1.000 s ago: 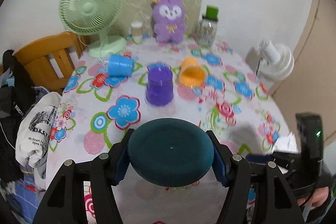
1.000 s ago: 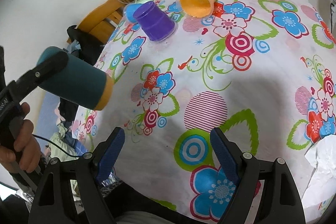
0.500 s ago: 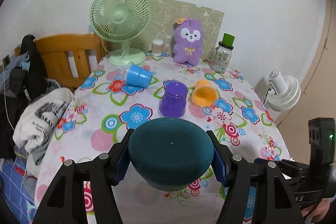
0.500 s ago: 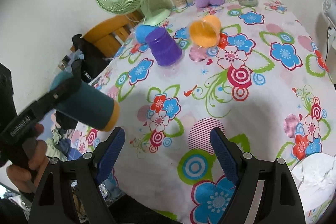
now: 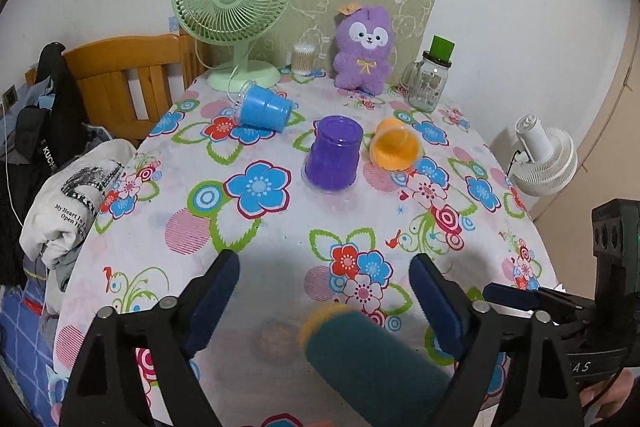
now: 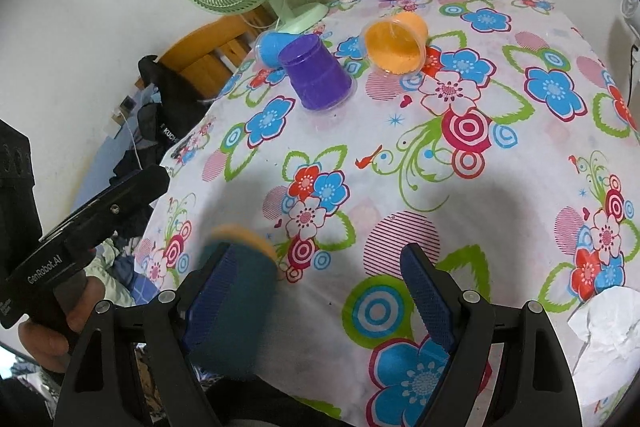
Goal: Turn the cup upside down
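A dark teal cup (image 5: 372,359) with an orange rim lies on its side, blurred, at the near edge of the flowered table (image 5: 280,227). My left gripper (image 5: 324,291) is open above it and holds nothing. The cup also shows in the right wrist view (image 6: 236,287), partly behind my right gripper's left finger (image 6: 212,287). My right gripper (image 6: 316,287) is open and empty. A purple cup (image 5: 334,157) stands upside down mid-table. An orange cup (image 5: 394,145) and a blue cup (image 5: 264,107) lie on their sides.
A green fan (image 5: 232,7), a purple plush toy (image 5: 364,51), a glass jar (image 5: 430,83) and a small container of swabs (image 5: 303,59) stand at the table's far edge. A wooden chair (image 5: 128,75) with clothes is at left. Crumpled tissue (image 6: 604,331) lies at near right.
My left gripper has opened and let go of the teal cup. The cup has dropped and now lies tipped over, blurred, near the table's front edge.
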Available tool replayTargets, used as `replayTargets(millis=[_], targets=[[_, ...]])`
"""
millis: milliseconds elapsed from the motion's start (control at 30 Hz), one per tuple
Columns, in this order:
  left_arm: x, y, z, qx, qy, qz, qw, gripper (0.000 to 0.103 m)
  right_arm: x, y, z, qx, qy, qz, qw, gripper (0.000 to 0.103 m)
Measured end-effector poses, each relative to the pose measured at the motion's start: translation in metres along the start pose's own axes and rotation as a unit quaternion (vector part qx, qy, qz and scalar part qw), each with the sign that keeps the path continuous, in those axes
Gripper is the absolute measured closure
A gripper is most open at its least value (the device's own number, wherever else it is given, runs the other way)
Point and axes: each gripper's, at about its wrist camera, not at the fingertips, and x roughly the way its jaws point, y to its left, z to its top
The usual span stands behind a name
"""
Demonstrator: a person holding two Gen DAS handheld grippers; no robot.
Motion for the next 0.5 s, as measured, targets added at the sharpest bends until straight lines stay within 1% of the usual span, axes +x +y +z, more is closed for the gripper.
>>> replayTargets(millis=[233, 333, 500], targets=[[0.0006, 0.0020, -0.0007, -0.005, 0.006, -0.005, 1.0000, 0.013, 0.0031, 0.0002, -0.0021, 0.001, 0.005, 0.000, 1.000, 0.017], [0.0008, 0.0020, -0.0023, -0.007, 0.009, -0.007, 0.9999, 0.013, 0.0030, -0.0005, -0.0023, 0.003, 0.004, -0.001, 1.000, 0.014], [0.0038, 0.0012, -0.0061, -0.008, 0.019, -0.017, 0.9997, 0.013, 0.0004, -0.0028, -0.0021, 0.006, 0.003, -0.001, 1.000, 0.014]])
